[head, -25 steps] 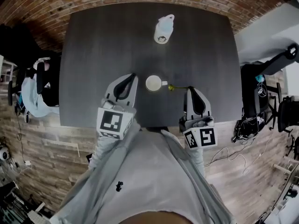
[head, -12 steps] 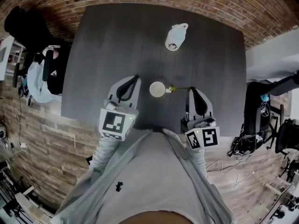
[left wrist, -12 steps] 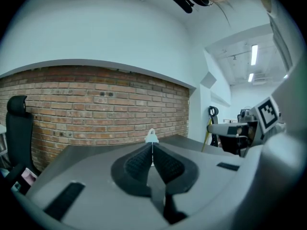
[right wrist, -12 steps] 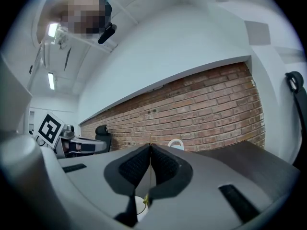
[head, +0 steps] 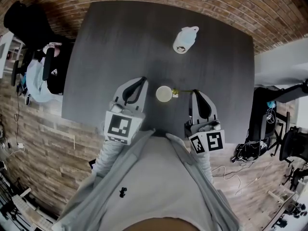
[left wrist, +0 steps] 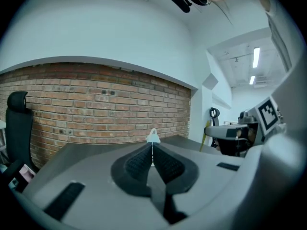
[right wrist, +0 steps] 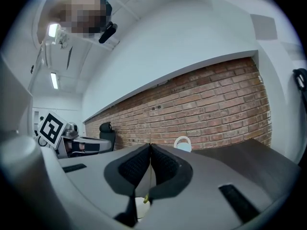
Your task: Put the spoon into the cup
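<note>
Under the head camera lies a dark table, the largest thing in sight, with a brick wall beyond its far edge and wooden flooring along its near side. The person's grey top fills the bottom of that view, and a chair draped with clothing stands off the table's left edge.

Both tools reach out over the near part of the table. The left gripper sits to the left of the cup, its marker cube toward the person. Its own view shows the ribbed pads pressed together with nothing between them (the pale shape above the tips is the bottle farther off). The right gripper is to the right of the cup, with its jaws closed on the spoon. In its own view, a thin strip runs down the seam between the pads and a yellowish end pokes out below them.

A pale bottle with a loop handle stands well apart from everything else, toward the far side of the table.

The white cup stands between the two grippers, its handle turned toward the right one.

The yellow-green spoon stretches from the right gripper's tips to just beside the cup's handle side, outside the cup. I cannot tell if it touches the cup.
</note>
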`<state>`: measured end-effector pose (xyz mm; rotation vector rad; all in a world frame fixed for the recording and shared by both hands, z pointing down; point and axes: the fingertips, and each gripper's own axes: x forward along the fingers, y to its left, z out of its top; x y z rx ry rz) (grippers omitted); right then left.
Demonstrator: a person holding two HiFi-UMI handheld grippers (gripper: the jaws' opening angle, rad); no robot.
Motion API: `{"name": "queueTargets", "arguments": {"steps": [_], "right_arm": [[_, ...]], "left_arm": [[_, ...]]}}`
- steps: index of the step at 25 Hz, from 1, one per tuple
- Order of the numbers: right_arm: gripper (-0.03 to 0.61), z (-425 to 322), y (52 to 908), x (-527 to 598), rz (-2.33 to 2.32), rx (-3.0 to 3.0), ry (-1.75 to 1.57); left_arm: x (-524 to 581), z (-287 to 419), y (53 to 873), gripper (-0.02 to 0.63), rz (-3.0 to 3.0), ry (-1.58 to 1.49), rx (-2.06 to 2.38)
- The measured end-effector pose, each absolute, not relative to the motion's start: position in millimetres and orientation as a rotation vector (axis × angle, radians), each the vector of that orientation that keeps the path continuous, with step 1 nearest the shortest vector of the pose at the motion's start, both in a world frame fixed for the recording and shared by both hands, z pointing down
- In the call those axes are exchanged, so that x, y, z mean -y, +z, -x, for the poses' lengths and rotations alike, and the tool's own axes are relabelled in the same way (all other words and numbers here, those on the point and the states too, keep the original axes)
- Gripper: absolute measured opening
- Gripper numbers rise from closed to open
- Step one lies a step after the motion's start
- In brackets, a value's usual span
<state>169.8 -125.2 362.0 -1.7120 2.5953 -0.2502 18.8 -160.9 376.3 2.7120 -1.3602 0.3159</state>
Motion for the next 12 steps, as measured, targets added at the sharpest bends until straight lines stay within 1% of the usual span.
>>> {"name": "queueTargets", "arguments": {"steps": [12], "right_arm": [[0.02,-135.1,416.2,140.4,1.626,-2.743,-0.405]], "left_arm": [[163.5,-10.7,401.2,0.02,-2.625,0.338,1.348]]}}
